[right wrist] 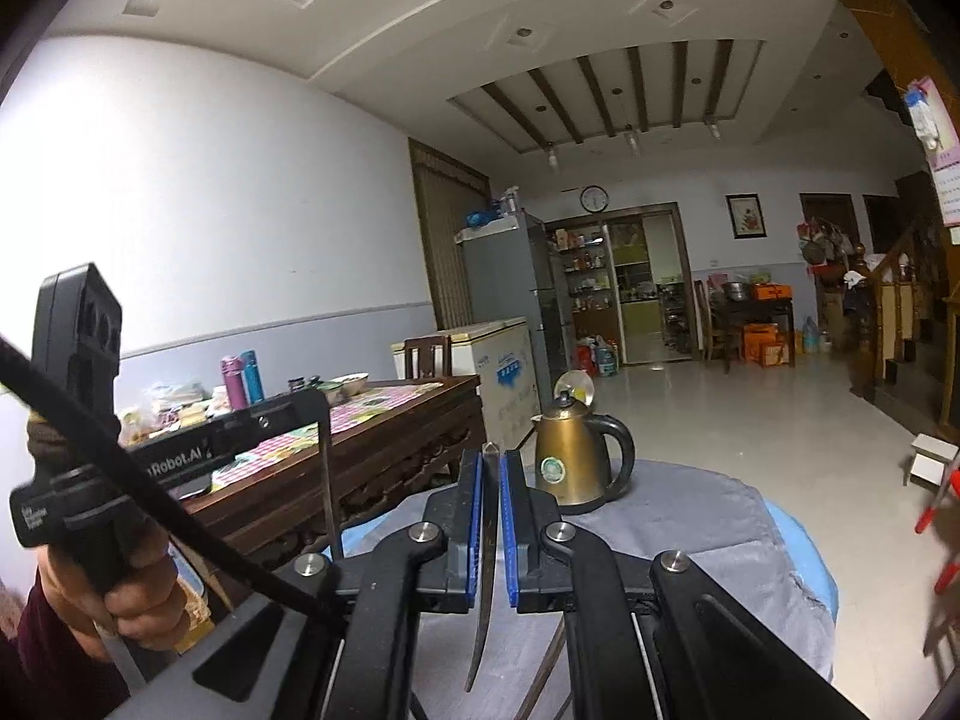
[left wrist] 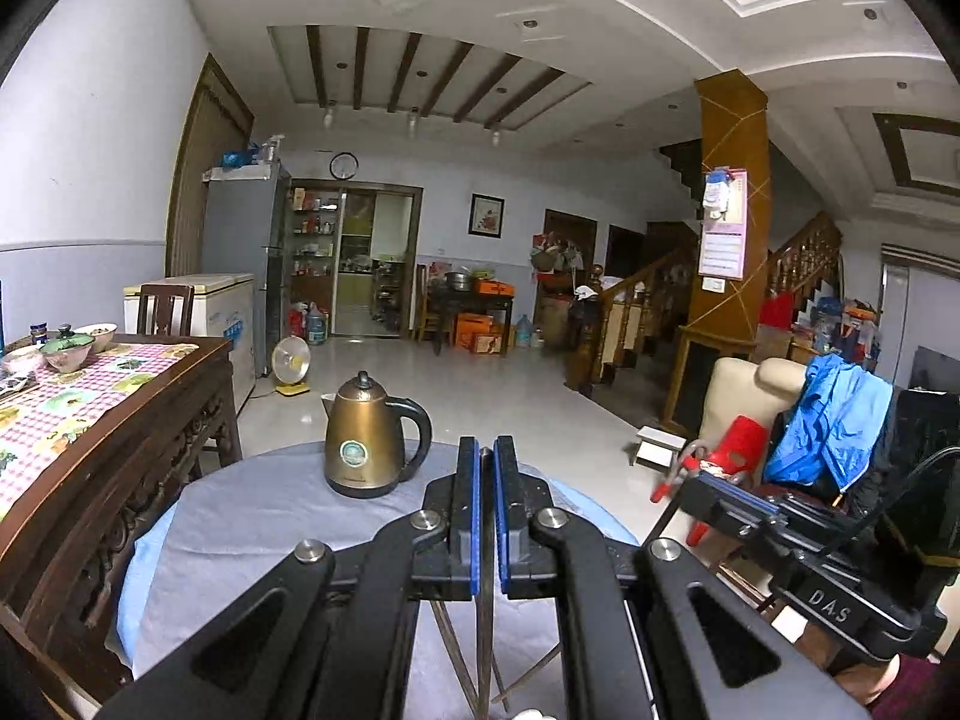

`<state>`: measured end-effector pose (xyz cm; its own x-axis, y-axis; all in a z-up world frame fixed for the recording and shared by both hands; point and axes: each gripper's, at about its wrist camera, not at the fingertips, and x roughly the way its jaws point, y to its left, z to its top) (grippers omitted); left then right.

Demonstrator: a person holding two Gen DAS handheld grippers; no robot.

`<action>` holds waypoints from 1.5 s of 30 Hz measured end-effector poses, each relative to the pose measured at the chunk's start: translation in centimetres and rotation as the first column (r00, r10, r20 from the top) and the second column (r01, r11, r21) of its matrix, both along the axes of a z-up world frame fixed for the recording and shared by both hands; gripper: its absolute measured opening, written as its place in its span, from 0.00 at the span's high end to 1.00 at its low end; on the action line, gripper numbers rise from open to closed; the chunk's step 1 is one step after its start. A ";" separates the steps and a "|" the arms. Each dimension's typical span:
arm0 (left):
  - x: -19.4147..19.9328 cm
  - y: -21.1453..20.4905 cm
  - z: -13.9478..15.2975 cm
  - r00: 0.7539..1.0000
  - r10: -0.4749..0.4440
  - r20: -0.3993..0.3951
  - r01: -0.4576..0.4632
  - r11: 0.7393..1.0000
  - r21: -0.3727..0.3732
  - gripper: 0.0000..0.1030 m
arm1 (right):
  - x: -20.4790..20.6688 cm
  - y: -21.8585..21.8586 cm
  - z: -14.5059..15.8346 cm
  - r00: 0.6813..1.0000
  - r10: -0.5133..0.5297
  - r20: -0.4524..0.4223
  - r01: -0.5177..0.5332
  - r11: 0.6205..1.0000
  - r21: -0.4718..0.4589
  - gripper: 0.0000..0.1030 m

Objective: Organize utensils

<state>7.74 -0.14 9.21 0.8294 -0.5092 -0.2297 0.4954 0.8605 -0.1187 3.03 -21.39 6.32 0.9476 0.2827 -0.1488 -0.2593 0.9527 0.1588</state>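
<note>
In the left wrist view my left gripper (left wrist: 486,450) is shut on a thin brown stick-like utensil (left wrist: 483,630) that hangs down between the blue pads. From the right wrist view, a hand holds that left gripper (right wrist: 321,414) at the left, and the stick (right wrist: 331,480) hangs straight down from it. My right gripper (right wrist: 492,456) is shut on a slim dark curved utensil (right wrist: 489,540) whose pointed tip pokes up between the pads. Both grippers are raised above a round table with a grey cloth (left wrist: 258,510) (right wrist: 690,522). Loose chopsticks (left wrist: 451,642) (right wrist: 540,678) lie below the jaws.
A bronze electric kettle (left wrist: 372,438) (right wrist: 576,456) stands on the round table's far side. A dark wooden dining table with a checked cloth (left wrist: 90,420) (right wrist: 390,414) flanks the left. A chair with a blue jacket (left wrist: 834,426) and a red stool (left wrist: 738,438) stand on the right.
</note>
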 end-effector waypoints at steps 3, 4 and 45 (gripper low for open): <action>-0.4 0.1 -1.2 1.000 -0.009 -0.022 0.009 1.000 -0.003 0.97 | -0.9 0.4 -0.7 1.000 0.014 -0.016 -0.014 1.000 -0.012 0.93; -0.7 0.0 -1.5 0.999 -0.012 -0.032 0.012 1.000 -0.004 0.99 | -1.1 0.5 -1.0 1.000 0.018 -0.025 -0.018 1.000 -0.015 0.93; 20.6 4.4 -29.4 0.457 0.242 -0.856 -0.313 0.944 0.099 0.67 | 1.2 -5.8 -10.7 0.947 0.005 -0.322 0.063 0.978 0.200 0.93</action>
<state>28.29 4.30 -20.16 0.3470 -0.3318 -0.8772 -0.1423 0.9059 -0.3989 4.22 -27.23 -4.42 0.8678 0.3121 -0.3868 -0.1350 0.8970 0.4208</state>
